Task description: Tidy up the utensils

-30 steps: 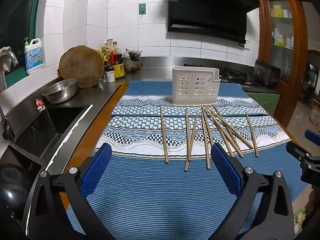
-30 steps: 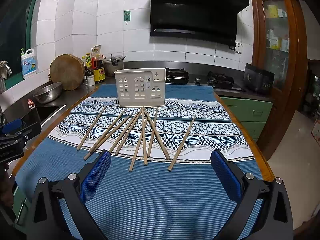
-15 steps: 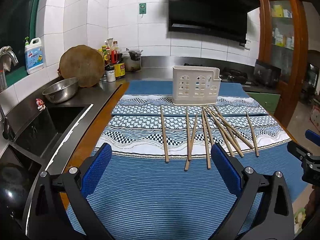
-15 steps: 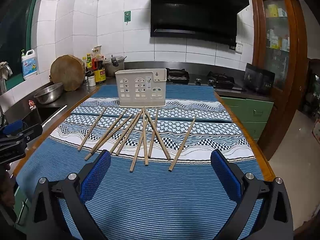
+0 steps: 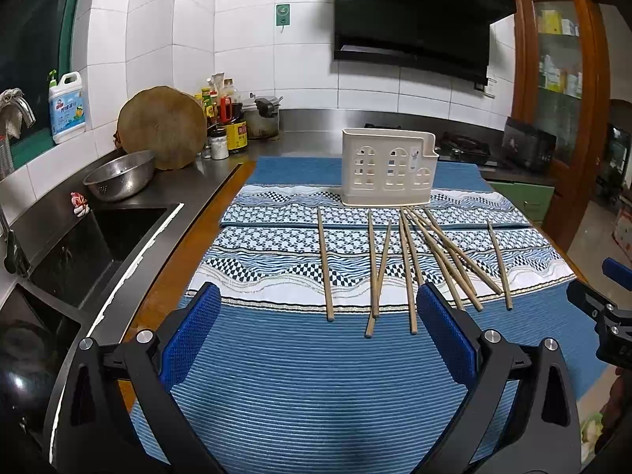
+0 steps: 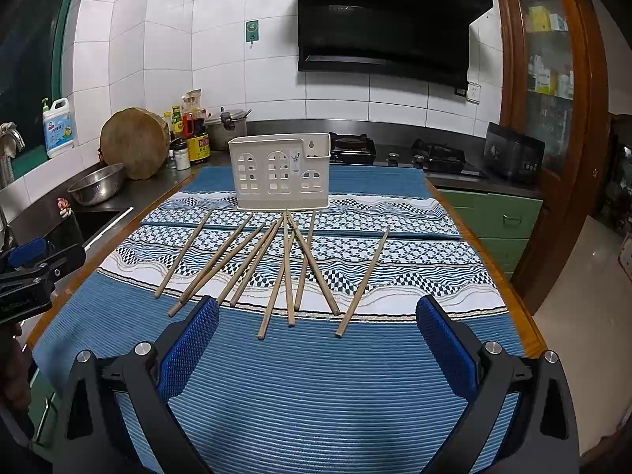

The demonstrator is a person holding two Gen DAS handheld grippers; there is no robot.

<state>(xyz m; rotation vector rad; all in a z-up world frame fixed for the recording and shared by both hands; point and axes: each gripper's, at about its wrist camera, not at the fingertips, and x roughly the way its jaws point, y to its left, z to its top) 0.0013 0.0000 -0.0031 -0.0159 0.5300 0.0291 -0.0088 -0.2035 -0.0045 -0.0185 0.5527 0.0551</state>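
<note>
Several wooden chopsticks (image 5: 410, 264) lie fanned out on the blue patterned cloth (image 5: 300, 375), in front of a white plastic utensil holder (image 5: 389, 172) that stands upright at the back. The chopsticks (image 6: 284, 268) and holder (image 6: 282, 172) also show in the right wrist view. My left gripper (image 5: 316, 335) is open and empty, near the chopsticks' near ends. My right gripper (image 6: 316, 339) is open and empty, just short of the chopstick tips. Each gripper shows at the edge of the other's view: the right (image 5: 608, 312) and the left (image 6: 35, 272).
A sink (image 5: 91, 245) lies to the left with a steel colander (image 5: 118, 175), a round wooden board (image 5: 162, 132) and condiment bottles (image 5: 227, 126) behind it. A gas stove (image 6: 434, 156) is at the back right. The table edge drops off on the right (image 6: 525, 316).
Both views have shifted only slightly; the grippers stay open and the chopsticks and holder have not moved.
</note>
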